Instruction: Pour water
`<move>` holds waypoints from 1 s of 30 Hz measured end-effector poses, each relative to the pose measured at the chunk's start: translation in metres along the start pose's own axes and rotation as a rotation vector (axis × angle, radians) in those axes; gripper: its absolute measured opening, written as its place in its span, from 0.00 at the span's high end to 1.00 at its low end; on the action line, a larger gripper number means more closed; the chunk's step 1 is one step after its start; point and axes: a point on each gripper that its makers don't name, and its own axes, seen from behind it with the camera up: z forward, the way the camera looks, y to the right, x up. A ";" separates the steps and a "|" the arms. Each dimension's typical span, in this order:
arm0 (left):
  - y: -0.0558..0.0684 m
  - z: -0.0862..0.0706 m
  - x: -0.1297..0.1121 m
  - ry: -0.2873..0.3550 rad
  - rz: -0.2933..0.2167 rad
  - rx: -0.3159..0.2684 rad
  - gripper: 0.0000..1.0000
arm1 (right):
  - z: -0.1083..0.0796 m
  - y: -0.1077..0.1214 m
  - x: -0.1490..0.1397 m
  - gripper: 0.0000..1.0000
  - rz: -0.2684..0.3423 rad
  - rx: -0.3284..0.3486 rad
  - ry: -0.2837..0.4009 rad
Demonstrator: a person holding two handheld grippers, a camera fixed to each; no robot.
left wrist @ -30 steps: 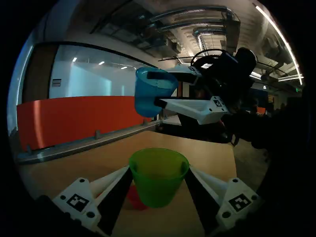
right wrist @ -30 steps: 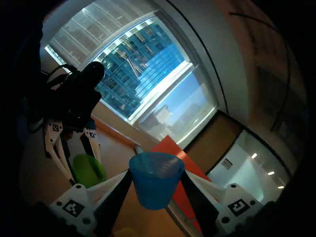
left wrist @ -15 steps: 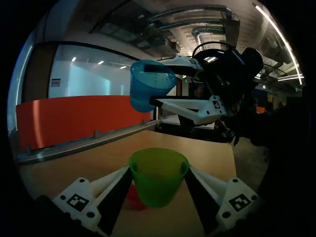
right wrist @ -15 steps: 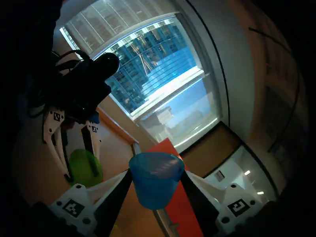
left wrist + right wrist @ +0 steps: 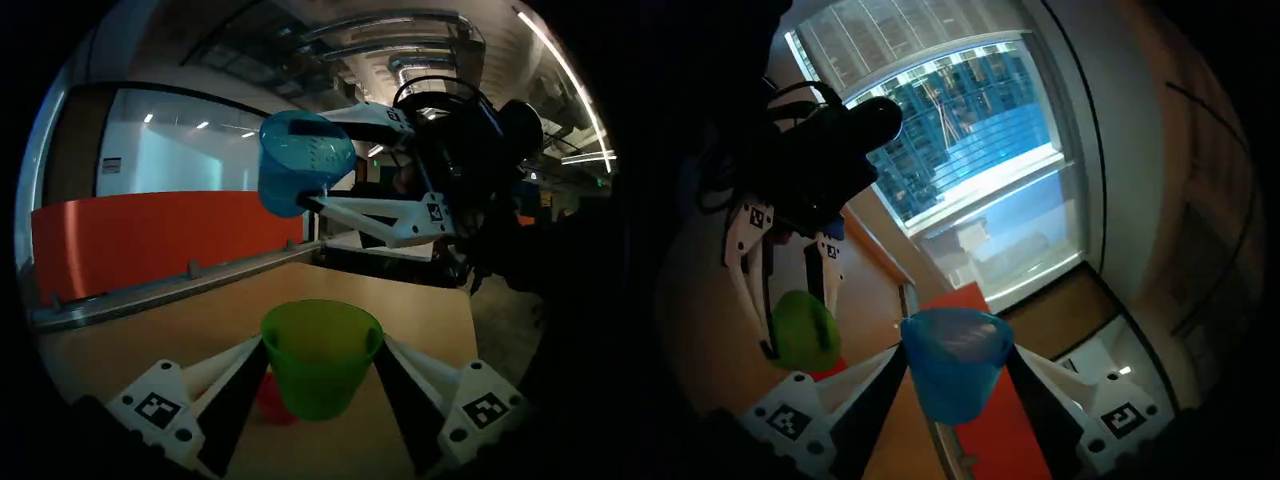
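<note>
A green cup (image 5: 322, 358) stands upright between the fingers of my left gripper (image 5: 322, 368), which is shut on it just above the wooden table (image 5: 200, 320). Above and behind it my right gripper (image 5: 320, 180) holds a blue cup (image 5: 302, 162) tilted toward the green one. In the right gripper view the blue cup (image 5: 955, 362) sits between the fingers of my right gripper (image 5: 955, 376), shut on it. Farther off to the left in that view are the green cup (image 5: 804, 330) and the left gripper (image 5: 796, 320) around it. I cannot tell whether water is flowing.
A red object (image 5: 272, 400) lies on the table just behind the green cup. An orange wall panel (image 5: 160, 236) with a metal rail (image 5: 176, 284) runs along the table's far edge. A large window (image 5: 960, 144) fills the upper part of the right gripper view.
The right gripper has risen a little and tipped the blue cup further over toward the green cup. The left gripper and green cup have stayed still.
</note>
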 end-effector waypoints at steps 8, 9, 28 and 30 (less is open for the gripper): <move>0.002 0.002 0.001 0.002 0.001 -0.005 0.14 | 0.002 0.001 0.001 0.11 -0.046 0.008 -0.003; 0.002 0.002 0.001 0.002 0.001 -0.006 0.14 | 0.003 0.001 0.001 0.11 -0.050 0.009 -0.004; 0.003 0.003 0.000 0.001 -0.003 -0.010 0.14 | 0.005 0.004 -0.001 0.11 -0.109 0.008 -0.011; 0.003 0.003 0.001 0.001 -0.004 -0.010 0.14 | 0.005 0.005 -0.001 0.11 -0.116 0.006 -0.012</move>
